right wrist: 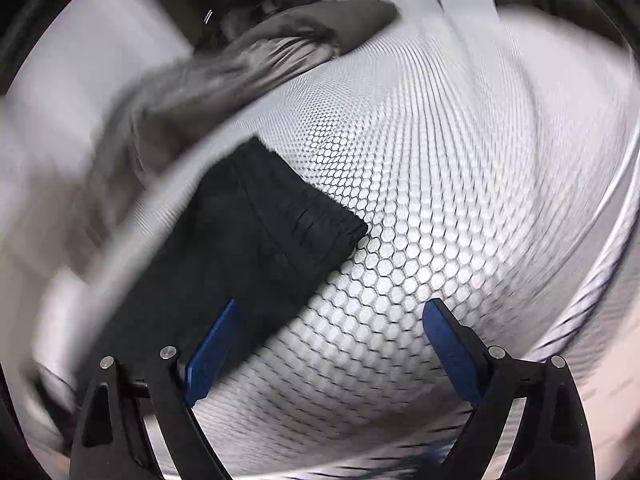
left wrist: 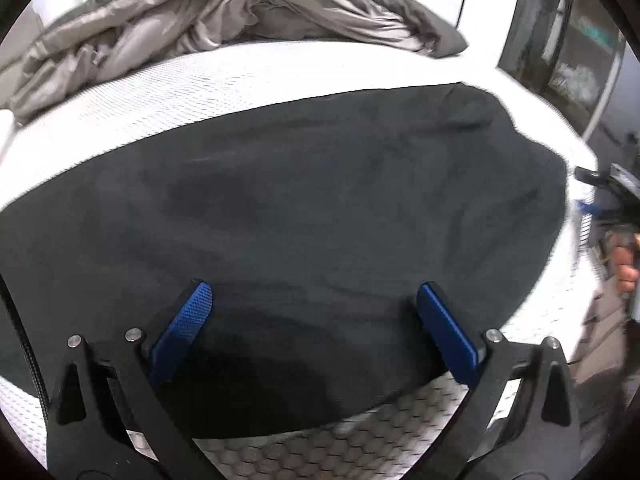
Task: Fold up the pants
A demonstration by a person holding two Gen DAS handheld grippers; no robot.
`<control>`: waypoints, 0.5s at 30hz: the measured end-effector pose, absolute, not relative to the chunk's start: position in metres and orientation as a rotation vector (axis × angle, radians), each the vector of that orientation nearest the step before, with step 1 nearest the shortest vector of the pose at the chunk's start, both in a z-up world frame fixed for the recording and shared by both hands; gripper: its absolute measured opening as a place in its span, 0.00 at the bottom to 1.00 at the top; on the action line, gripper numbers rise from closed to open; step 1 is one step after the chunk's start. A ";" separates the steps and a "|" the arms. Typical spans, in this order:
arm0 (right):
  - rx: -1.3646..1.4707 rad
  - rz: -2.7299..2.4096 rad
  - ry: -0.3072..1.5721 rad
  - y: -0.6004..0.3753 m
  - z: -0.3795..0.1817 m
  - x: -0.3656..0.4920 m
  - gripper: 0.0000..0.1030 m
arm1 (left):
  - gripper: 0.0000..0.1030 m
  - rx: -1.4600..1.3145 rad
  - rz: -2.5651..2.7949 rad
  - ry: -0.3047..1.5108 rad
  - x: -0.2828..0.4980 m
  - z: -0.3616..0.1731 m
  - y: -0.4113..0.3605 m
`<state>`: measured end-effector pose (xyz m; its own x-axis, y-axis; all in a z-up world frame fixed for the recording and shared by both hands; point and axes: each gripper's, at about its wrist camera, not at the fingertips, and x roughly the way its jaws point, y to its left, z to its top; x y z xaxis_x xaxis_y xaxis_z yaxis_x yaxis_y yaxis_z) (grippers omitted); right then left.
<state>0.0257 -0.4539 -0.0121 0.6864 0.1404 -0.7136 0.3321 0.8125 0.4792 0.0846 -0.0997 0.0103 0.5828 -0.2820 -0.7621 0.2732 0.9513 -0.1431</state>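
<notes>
Dark pants [left wrist: 304, 216] lie flat on a white honeycomb-patterned mattress [left wrist: 248, 76]. My left gripper [left wrist: 314, 296] is open, its blue pads [left wrist: 184, 328] spread wide just above the pants' near edge, holding nothing. In the right wrist view the pants [right wrist: 248, 240] lie left of centre, with a gathered elastic end pointing right. My right gripper [right wrist: 332, 312] is open and empty over the bare mattress [right wrist: 440, 184], its left pad [right wrist: 216, 352] at the edge of the pants. The right wrist view is motion-blurred. The right gripper also shows at the left wrist view's right edge [left wrist: 600, 200].
A rumpled grey duvet [left wrist: 208, 12] is piled at the far side of the bed, also visible in the right wrist view [right wrist: 224, 76]. A glass-fronted unit [left wrist: 572, 40] stands at the right beyond the bed. The person's hand [left wrist: 626, 268] shows at the right edge.
</notes>
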 end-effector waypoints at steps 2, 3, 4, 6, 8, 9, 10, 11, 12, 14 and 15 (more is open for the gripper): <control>0.713 -0.067 0.756 -0.462 -0.020 0.030 0.87 | 0.99 -0.020 -0.332 0.878 0.084 0.012 -0.102; 0.739 -0.052 0.730 -0.465 -0.025 0.035 0.87 | 0.99 -0.011 -0.338 0.883 0.085 0.010 -0.105; 0.769 -0.040 0.714 -0.467 -0.028 0.041 0.87 | 0.99 0.011 -0.340 0.891 0.086 0.008 -0.108; 0.797 -0.028 0.674 -0.465 -0.026 0.054 0.84 | 0.99 0.053 -0.321 0.880 0.085 0.004 -0.112; 0.764 0.033 0.655 -0.457 -0.016 0.065 0.76 | 0.99 0.079 -0.315 0.878 0.085 -0.001 -0.115; 0.746 0.070 0.660 -0.449 -0.011 0.073 0.75 | 0.99 0.087 -0.316 0.876 0.085 -0.002 -0.115; 0.738 0.099 0.655 -0.442 -0.008 0.077 0.75 | 0.99 0.088 -0.318 0.874 0.085 -0.002 -0.115; 0.736 0.124 0.654 -0.436 -0.007 0.079 0.75 | 0.99 0.086 -0.319 0.874 0.084 -0.002 -0.115; 0.733 0.120 0.669 -0.433 -0.008 0.078 0.75 | 0.99 0.085 -0.321 0.876 0.084 -0.002 -0.115; 0.719 0.060 0.730 -0.434 -0.017 0.074 0.73 | 0.99 0.088 -0.321 0.874 0.084 -0.003 -0.116; 0.728 0.043 0.746 -0.435 -0.024 0.075 0.71 | 0.99 0.089 -0.321 0.874 0.084 -0.003 -0.116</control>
